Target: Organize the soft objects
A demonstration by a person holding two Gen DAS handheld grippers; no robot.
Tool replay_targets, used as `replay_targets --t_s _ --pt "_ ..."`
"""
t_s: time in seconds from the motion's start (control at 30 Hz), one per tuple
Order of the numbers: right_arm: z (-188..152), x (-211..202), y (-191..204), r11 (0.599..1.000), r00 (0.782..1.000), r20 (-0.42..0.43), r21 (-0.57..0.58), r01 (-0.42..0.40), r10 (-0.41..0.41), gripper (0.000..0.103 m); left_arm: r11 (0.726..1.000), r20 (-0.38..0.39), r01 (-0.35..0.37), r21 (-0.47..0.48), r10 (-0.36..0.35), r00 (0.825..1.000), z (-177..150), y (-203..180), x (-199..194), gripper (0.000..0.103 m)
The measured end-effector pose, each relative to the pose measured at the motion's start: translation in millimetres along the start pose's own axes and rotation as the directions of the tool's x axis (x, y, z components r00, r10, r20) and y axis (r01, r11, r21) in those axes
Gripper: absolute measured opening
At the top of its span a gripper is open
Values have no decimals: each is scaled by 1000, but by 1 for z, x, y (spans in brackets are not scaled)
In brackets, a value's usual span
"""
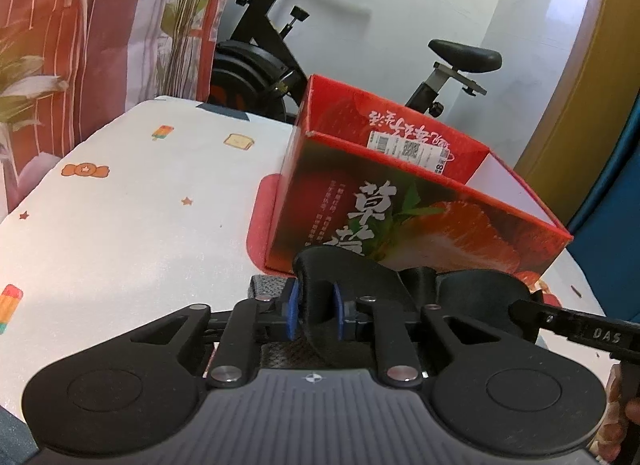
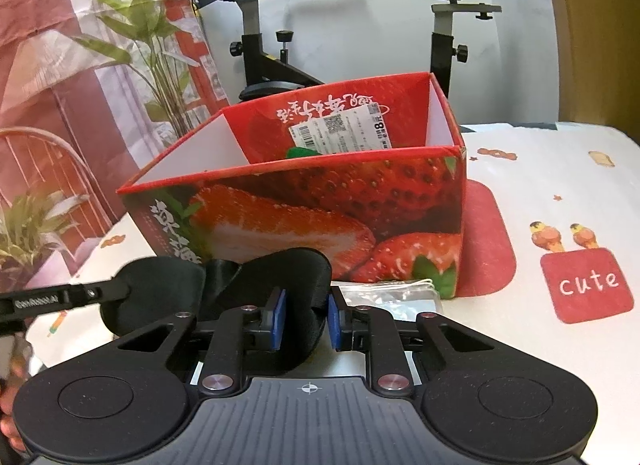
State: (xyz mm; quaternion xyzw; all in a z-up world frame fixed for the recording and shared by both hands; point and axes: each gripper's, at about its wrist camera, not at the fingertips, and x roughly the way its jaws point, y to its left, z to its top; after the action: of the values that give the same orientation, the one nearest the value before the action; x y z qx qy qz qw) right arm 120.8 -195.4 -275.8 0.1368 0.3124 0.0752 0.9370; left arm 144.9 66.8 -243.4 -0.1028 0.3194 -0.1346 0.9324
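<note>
Holding one black eye mask [image 1: 352, 285] between both grippers: left gripper [image 1: 315, 312] has its blue pads narrow, pinching one lobe; right gripper [image 2: 306, 319] is clamped the same way on the other lobe [image 2: 288, 297]. Mask hangs just in front of the strawberry box [image 2: 320, 201], low against its near wall, not inside yet.

Progress, my read: early to middle. Box is open on top; something green [image 2: 298, 152] shows just over its near wall, can't tell what. Mask is left to go in. Silvery crinkled packets [image 2: 396, 297] lie on the table against the box's near wall, probably pending too. A grey knit item [image 1: 266, 285] sits under the left gripper, mostly hidden.

Materials: mask is matte black padded fabric, two rounded lobes joined by a glossy strap, limp, sags between the grips. Box is glossy printed cardboard, white inside, shipping label [image 2: 340, 129] on the far inner wall. Tablecloth [image 1: 120, 205] is white, slightly textured, with cartoon prints and a red patch under the box.
</note>
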Motion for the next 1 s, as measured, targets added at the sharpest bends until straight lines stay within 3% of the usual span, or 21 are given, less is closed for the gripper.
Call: replay_targets --t_s 0.13,0.53,1.0 --pt "1 -2 6 998 1000 5 -48 30 -30 19 1000 18 -5 4 5 1000 1 -1 -5 14" --pt "14 -25 14 998 998 69 -67 2 3 17 998 124 -34 55 27 992 15 -14 -38 14" --pt "64 -68 35 990 978 203 -141 -17 45 17 991 306 -40 126 0 952 61 -42 -74 14"
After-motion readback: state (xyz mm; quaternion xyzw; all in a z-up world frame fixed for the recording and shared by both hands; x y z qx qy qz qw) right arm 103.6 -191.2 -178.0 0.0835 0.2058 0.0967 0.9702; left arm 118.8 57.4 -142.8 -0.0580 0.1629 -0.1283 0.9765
